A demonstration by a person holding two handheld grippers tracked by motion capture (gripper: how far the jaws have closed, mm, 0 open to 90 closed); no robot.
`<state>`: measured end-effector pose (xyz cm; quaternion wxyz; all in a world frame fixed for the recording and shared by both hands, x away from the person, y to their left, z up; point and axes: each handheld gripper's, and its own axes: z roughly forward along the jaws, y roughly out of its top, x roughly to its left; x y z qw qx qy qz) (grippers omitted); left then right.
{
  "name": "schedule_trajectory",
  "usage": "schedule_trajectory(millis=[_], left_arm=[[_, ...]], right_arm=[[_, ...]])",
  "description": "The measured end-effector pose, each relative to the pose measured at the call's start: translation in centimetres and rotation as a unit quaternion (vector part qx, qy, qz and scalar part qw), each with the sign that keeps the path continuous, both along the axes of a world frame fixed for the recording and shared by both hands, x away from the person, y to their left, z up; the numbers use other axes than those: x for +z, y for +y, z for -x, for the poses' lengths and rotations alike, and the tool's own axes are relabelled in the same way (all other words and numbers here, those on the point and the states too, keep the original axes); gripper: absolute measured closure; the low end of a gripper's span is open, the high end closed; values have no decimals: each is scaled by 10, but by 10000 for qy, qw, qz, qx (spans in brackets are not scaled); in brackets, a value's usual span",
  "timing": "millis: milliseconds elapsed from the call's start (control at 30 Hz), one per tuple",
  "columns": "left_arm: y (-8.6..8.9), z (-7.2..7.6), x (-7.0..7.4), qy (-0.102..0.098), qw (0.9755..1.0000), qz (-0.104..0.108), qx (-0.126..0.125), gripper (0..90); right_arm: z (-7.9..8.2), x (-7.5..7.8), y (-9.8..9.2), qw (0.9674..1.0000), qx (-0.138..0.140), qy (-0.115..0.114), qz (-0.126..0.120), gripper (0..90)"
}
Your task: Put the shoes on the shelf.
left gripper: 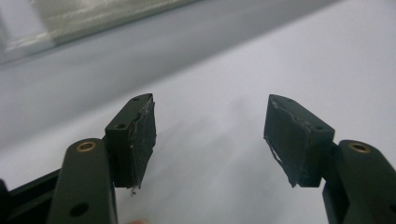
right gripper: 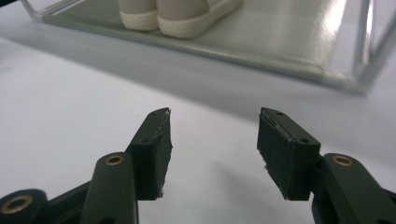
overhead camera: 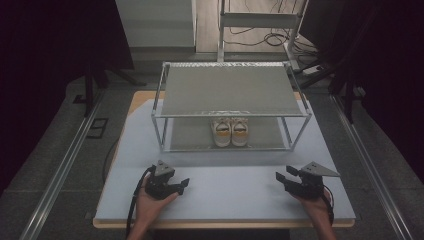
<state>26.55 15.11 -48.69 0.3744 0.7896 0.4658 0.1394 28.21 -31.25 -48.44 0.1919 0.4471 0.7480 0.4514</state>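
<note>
Up high, the camera sees both tools at once. The left hand-held gripper (overhead camera: 184, 186) sits low over the counter (overhead camera: 225, 195), and the right hand-held gripper (overhead camera: 281, 178) is well apart from it, off to its side. Each one is in a hand, with a grey three-cornered plate on top. Far ahead of both stands a metal rack (overhead camera: 232, 107) with two flat shelves and thin silver legs. A pair of shoes (overhead camera: 230, 131) rests on the bottom shelf, heels toward the hand-held grippers. The shoes are white with orange bits at the back.

Close up, the left hand-held gripper (left gripper: 210, 135) shows things the high camera cannot. Its two black pads are flat and square, with rough, worn edges. They stand wide apart with nothing between them, just smooth pale counter (left gripper: 224, 70) below and in front. A blurry edge of the rack (left gripper: 93, 21) sits far off ahead.

Likewise, the right hand-held gripper (right gripper: 214, 149) is open and holds nothing. Its pads look scuffed too, and small brass rings shine on its arms. Ahead of it, the rack's lower shelf (right gripper: 280, 37) looks like fine woven mesh. The shoes (right gripper: 180, 16) show thick, cream, rubbery soles there, ahead of the pads and a little to the side.
</note>
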Motion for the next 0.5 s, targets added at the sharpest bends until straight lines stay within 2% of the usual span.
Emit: schedule_trajectory(millis=[133, 200, 433, 500], left_arm=[[7, 5, -1, -13, 10000, 6, 61, 343], [10, 4, -1, -26, 10000, 10, 90, 343], [15, 2, -1, -47, 9999, -41, 148, 341], [18, 1, -1, -106, 9997, -102, 215, 335]], right_arm=[[3, -5, -9, 10000, -73, -3, 32, 442], [3, -6, -12, 9999, -102, 47, -31, 442], [2, -4, -11, 10000, -86, -38, -2, 441], [2, -3, -11, 9999, -91, -48, 4, 437]])
